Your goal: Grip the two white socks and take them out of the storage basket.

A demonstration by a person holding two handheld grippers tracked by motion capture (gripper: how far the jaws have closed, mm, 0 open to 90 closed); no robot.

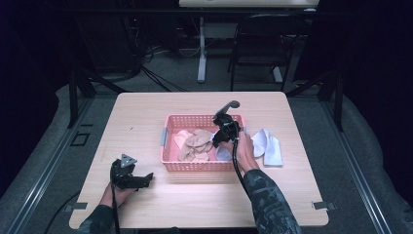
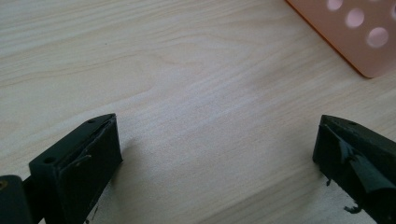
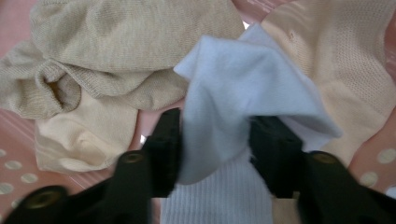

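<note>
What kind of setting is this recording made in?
Probably a lab or recording studio: a wooden table inside a dark metal frame, loose cables on the floor, a desk and chair behind.

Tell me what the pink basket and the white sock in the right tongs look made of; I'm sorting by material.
Pink basket: likely moulded plastic, smooth and matt, with round punched holes. White sock: soft knitted fabric, probably cotton blend, fuzzy with a ribbed cuff; it creases where the right tongs pinch it.

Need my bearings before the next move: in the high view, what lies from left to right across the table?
Left gripper → pink basket → beige socks → right gripper, jaws on a white sock → white socks on the table.
</note>
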